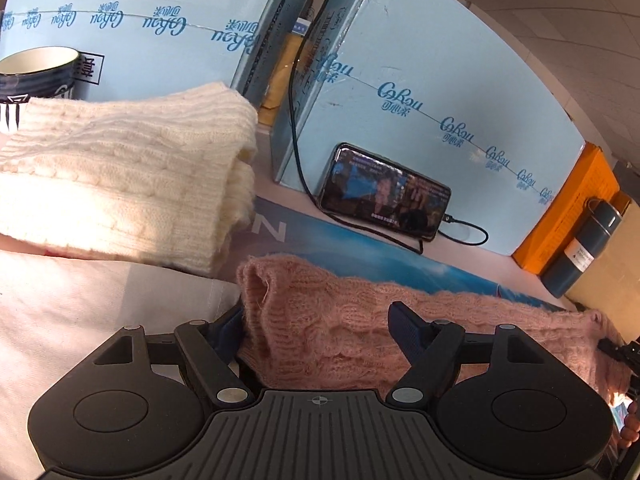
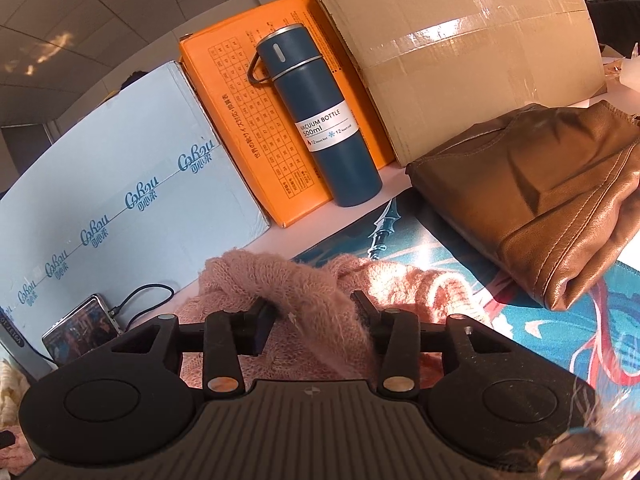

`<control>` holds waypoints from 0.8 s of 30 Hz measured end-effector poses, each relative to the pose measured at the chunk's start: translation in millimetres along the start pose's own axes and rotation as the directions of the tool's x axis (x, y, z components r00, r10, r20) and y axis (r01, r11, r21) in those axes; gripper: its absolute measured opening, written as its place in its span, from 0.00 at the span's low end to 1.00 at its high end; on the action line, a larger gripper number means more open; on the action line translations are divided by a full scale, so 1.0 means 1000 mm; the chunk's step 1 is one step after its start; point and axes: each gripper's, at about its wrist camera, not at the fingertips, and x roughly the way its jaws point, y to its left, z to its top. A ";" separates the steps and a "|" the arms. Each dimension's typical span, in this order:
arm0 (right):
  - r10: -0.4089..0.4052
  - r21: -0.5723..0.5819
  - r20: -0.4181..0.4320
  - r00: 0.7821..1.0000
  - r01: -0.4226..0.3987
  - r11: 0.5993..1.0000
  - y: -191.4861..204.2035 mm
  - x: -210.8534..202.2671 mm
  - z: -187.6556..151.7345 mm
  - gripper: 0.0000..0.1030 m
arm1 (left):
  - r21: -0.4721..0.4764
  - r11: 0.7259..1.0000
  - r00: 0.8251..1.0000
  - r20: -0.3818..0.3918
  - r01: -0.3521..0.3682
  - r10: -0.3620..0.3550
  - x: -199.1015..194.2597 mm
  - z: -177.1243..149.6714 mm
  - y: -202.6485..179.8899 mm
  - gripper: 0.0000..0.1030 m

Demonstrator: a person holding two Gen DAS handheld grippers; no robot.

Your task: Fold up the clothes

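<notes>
A fuzzy pink knit sweater (image 1: 328, 344) lies folded into a long strip across the printed mat (image 1: 360, 248). My left gripper (image 1: 320, 324) is open wide and straddles its left end, with the knit lying loose between the fingers. The sweater's other end (image 2: 256, 272) is bunched up in the right wrist view. There my right gripper (image 2: 314, 314) stands partly open around a raised fold, and the pads do not squeeze it. A folded cream cable-knit sweater (image 1: 120, 168) is stacked at the left on pale cloth (image 1: 80, 312).
Light blue cartons (image 1: 400, 80) wall off the back, with a phone (image 1: 386, 192) on a cable leaning against one. A blue vacuum bottle (image 2: 320, 120), an orange box (image 2: 240, 120) and a cardboard box (image 2: 460, 40) stand behind. A brown leather bag (image 2: 540, 200) lies right. A mug (image 1: 36, 72) sits far left.
</notes>
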 end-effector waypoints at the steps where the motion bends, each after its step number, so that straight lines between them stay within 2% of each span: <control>1: 0.001 0.001 0.000 1.000 -0.001 1.000 0.000 0.000 0.000 0.39 | 0.024 0.999 1.000 0.004 -0.021 0.021 0.002 -0.001 -0.004 0.74; 3: 0.002 0.005 0.001 1.000 -0.002 1.000 0.000 -0.001 0.000 0.39 | 0.050 0.997 0.999 0.009 -0.054 0.053 0.004 -0.003 -0.010 0.70; 4: 0.003 0.008 0.001 1.000 -0.003 1.000 0.000 -0.001 0.000 0.40 | 0.056 0.995 0.997 0.017 -0.083 0.082 0.004 -0.003 -0.011 0.53; 5: 0.003 0.013 0.002 1.000 -0.003 1.000 -0.001 -0.001 0.000 0.41 | 0.041 0.998 0.998 0.020 -0.056 0.055 0.003 -0.002 -0.008 0.26; 6: 0.004 0.017 0.002 1.000 -0.004 1.000 -0.001 -0.001 0.000 0.41 | 0.023 1.000 1.000 0.022 -0.019 0.018 0.002 0.000 -0.004 0.12; 8: 0.007 0.027 0.004 1.000 -0.007 1.000 -0.003 -0.002 0.000 0.42 | 0.026 0.999 0.997 0.065 0.034 -0.036 -0.006 -0.001 -0.006 0.11; 11: 0.010 0.040 0.016 1.000 -0.011 0.999 -0.005 -0.005 0.001 0.43 | 0.027 0.995 0.984 0.152 0.091 -0.094 -0.029 0.003 -0.015 0.11; 13: 0.012 0.048 0.030 0.999 -0.013 0.999 -0.006 -0.007 0.001 0.48 | 0.003 0.999 0.973 0.224 0.049 -0.048 -0.043 0.008 -0.014 0.11; 15: 0.011 0.058 0.062 0.998 -0.014 0.998 -0.008 -0.011 0.002 0.61 | -0.029 0.999 0.966 0.256 -0.030 0.036 -0.047 0.012 -0.009 0.11; 16: 0.013 0.060 0.090 0.996 -0.019 0.998 -0.008 -0.015 0.003 0.62 | -0.048 0.997 0.962 0.262 -0.068 0.078 -0.048 0.015 -0.006 0.11; 18: 0.044 0.057 0.168 0.985 -0.054 0.997 -0.008 -0.026 0.003 0.63 | -0.068 0.993 0.958 0.264 -0.102 0.116 -0.047 0.018 -0.006 0.11; 20: 0.153 0.019 0.214 0.965 -0.161 0.987 -0.004 -0.032 0.005 0.66 | -0.070 0.994 0.958 0.266 -0.088 0.104 -0.044 0.020 -0.015 0.11; 21: 0.217 0.008 0.196 0.956 -0.223 0.975 0.001 -0.029 0.008 0.69 | -0.071 0.994 0.959 0.268 -0.080 0.096 -0.043 0.021 -0.020 0.11; 22: 0.277 0.005 0.164 0.947 -0.281 0.960 0.005 -0.023 0.010 0.70 | -0.072 0.995 0.959 0.269 -0.071 0.088 -0.041 0.022 -0.025 0.11; 24: 0.362 0.055 0.030 0.932 -0.363 0.930 0.010 0.001 0.013 0.73 | -0.056 0.997 0.960 0.274 -0.044 0.058 -0.040 0.023 -0.041 0.11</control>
